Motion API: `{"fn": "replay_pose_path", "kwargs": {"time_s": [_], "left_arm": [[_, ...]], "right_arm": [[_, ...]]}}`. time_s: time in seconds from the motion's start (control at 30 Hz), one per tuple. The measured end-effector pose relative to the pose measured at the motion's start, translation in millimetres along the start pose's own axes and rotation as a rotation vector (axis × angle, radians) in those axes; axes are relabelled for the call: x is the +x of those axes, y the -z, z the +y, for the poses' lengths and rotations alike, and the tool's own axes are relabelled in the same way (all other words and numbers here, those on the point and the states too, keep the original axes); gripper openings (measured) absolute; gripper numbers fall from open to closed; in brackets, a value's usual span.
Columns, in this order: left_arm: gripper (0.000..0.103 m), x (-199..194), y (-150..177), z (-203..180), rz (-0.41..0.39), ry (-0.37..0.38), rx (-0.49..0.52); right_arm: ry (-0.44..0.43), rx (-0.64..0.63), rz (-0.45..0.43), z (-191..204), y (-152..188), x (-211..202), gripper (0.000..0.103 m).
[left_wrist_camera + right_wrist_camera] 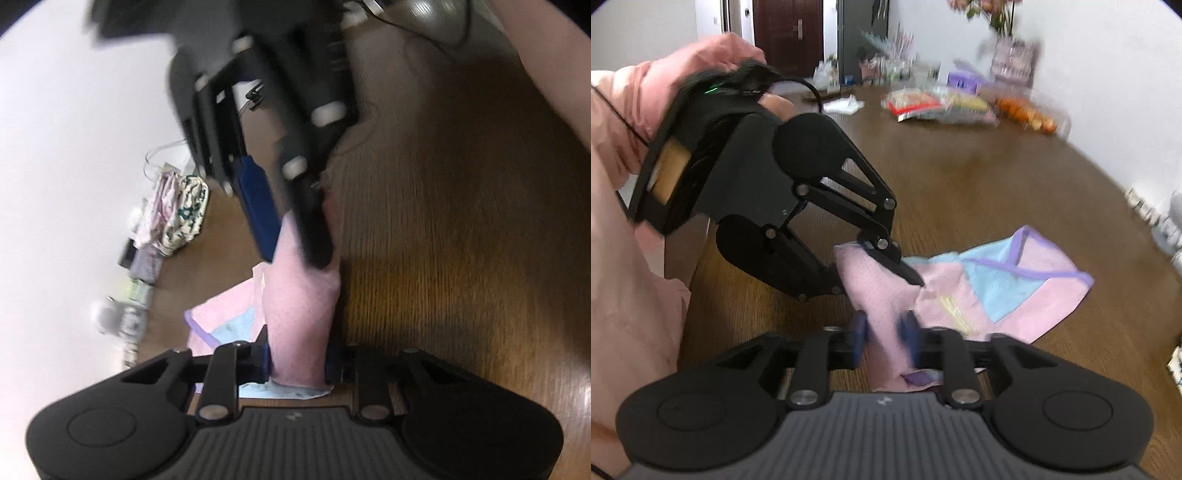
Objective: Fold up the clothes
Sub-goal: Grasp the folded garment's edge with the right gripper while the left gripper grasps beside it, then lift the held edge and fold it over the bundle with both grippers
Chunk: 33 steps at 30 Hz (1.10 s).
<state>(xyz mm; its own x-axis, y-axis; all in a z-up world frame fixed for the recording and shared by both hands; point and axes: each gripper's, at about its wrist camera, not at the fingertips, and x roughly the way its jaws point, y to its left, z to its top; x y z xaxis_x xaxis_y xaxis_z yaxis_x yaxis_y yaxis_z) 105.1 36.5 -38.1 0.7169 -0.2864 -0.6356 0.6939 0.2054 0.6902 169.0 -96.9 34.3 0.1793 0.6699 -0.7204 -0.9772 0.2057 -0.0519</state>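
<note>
A small garment in pink and light blue with purple trim lies partly spread on the brown wooden table. One bunched pink end is lifted off the wood. In the left wrist view my left gripper is shut on that pink end, a pad pressing each side. The right gripper reaches in from above onto the same strip. In the right wrist view my right gripper stands open, its blurred blue pads on either side of the pink cloth. The left gripper pinches the fold just beyond; its lower finger is hidden.
A person's pink sleeve fills the left side. Snack packets, oranges and a vase of flowers line the table's far edge by the white wall. A patterned cloth pile sits at the table's edge.
</note>
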Motion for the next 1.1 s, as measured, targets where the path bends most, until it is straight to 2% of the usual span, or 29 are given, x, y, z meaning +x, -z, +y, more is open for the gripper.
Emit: {"fn": "replay_pose_path", "kwargs": {"time_s": [0.07, 0.13, 0.23, 0.33, 0.37, 0.4, 0.43, 0.5, 0.53, 0.7, 0.8, 0.9, 0.93, 1.03, 1.1], "left_arm": [[0.023, 0, 4, 11, -0.011, 0.034, -0.059], [0.023, 0, 7, 21, -0.021, 0.065, -0.11], [0.023, -2, 10, 36, -0.037, 0.112, -0.175], [0.023, -5, 10, 48, -0.048, 0.152, -0.222], [0.023, -8, 9, 50, -0.052, 0.167, -0.231], [0.023, -11, 8, 50, -0.055, 0.181, -0.237], [0.023, -14, 7, 50, -0.059, 0.201, -0.246], [0.023, -22, 6, 50, -0.067, 0.248, -0.275], [0.023, -26, 6, 52, -0.074, 0.28, -0.299], [0.025, -42, 15, 71, -0.137, 0.519, -0.509], [0.032, -38, 29, 87, -0.175, 0.593, -0.664], [0.054, -20, 48, 108, -0.185, 0.594, -0.885], [0.057, -12, 57, 115, -0.186, 0.583, -0.954], [0.059, 12, 84, 130, -0.174, 0.531, -1.163], [0.059, 21, 97, 133, -0.175, 0.508, -1.254]], "right_arm": [[0.071, -0.076, -0.031, 11, 10, -2, 0.068], [0.138, -0.161, -0.049, 22, 20, 0, 0.069], [0.245, -0.318, -0.041, 32, 35, 17, 0.08], [0.33, -0.458, -0.046, 35, 43, 36, 0.081], [0.329, -0.464, -0.045, 33, 43, 41, 0.077], [0.325, -0.466, -0.043, 30, 42, 44, 0.069], [0.29, -0.437, -0.037, 26, 39, 45, 0.063], [0.206, -0.368, -0.025, 20, 33, 44, 0.024], [0.153, -0.324, -0.016, 19, 30, 40, 0.019], [-0.117, -0.077, 0.007, 6, 16, 16, 0.019], [-0.214, 0.085, -0.025, -16, 15, 8, 0.019], [-0.254, 0.312, -0.058, -53, 22, 15, 0.019], [-0.252, 0.388, -0.065, -65, 27, 18, 0.019], [-0.256, 0.55, -0.083, -95, 38, 26, 0.019], [-0.242, 0.622, -0.098, -108, 43, 30, 0.021]]}}
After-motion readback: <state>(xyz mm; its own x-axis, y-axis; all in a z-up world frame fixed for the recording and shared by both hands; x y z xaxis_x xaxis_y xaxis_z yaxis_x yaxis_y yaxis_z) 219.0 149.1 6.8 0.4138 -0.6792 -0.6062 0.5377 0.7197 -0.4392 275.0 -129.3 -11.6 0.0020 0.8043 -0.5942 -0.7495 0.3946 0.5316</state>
